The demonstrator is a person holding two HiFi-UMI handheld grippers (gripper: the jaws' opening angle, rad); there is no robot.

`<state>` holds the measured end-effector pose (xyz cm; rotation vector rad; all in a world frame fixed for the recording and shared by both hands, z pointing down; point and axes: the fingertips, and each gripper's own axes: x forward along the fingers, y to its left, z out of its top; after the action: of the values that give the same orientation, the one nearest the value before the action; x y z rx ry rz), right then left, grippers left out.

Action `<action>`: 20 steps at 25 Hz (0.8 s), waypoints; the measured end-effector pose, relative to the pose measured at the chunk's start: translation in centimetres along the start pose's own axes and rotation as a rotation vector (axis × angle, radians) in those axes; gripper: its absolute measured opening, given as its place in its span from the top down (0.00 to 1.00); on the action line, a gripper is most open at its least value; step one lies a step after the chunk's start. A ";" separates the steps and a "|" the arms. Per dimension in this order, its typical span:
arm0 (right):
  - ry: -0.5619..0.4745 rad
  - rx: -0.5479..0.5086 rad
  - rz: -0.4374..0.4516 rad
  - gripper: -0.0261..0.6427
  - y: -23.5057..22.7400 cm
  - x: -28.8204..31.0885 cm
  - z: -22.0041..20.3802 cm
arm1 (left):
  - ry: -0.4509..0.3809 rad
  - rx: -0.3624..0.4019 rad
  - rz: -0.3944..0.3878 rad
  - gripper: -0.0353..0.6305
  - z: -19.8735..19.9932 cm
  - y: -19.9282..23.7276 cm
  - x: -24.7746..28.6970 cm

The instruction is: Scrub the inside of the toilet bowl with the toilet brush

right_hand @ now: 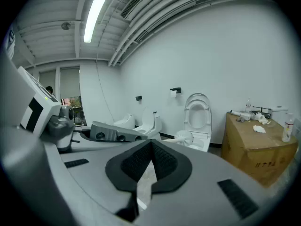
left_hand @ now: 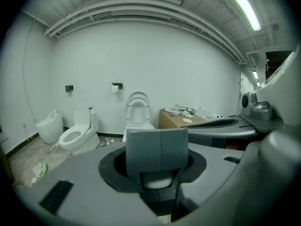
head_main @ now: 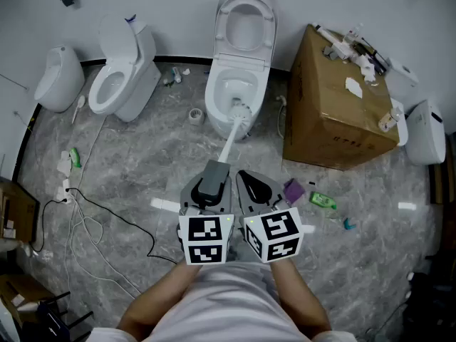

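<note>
The middle toilet (head_main: 239, 84) stands with its lid up against the far wall. A white toilet brush, with its head (head_main: 241, 111) over the front of the bowl, slants back to me. My left gripper (head_main: 212, 175) is shut on its grey handle (left_hand: 161, 147), which fills the gap between the jaws in the left gripper view. Just to the right of it, my right gripper (head_main: 251, 184) is shut with nothing in it, its pads meeting at the tip (right_hand: 151, 145). In the right gripper view the brush head (right_hand: 186, 136) shows beside the toilet (right_hand: 200, 121).
A large cardboard box (head_main: 335, 112) with loose items on top stands right of the toilet. A second toilet (head_main: 121, 77) and a small white fixture (head_main: 60, 77) are at the left. Cables (head_main: 92, 219), a tape roll (head_main: 196, 115) and a green bottle (head_main: 322, 200) lie on the marble floor.
</note>
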<state>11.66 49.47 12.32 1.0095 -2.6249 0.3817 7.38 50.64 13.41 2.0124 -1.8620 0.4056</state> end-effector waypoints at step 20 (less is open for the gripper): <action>0.020 -0.001 -0.045 0.96 0.9 2.9 -0.3 | 0.030 -0.026 -0.012 0.72 -1.1 3.4 1.0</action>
<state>9.10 48.48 13.56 1.0572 -2.5792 0.3783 4.09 50.01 15.11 1.9886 -1.8279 0.4040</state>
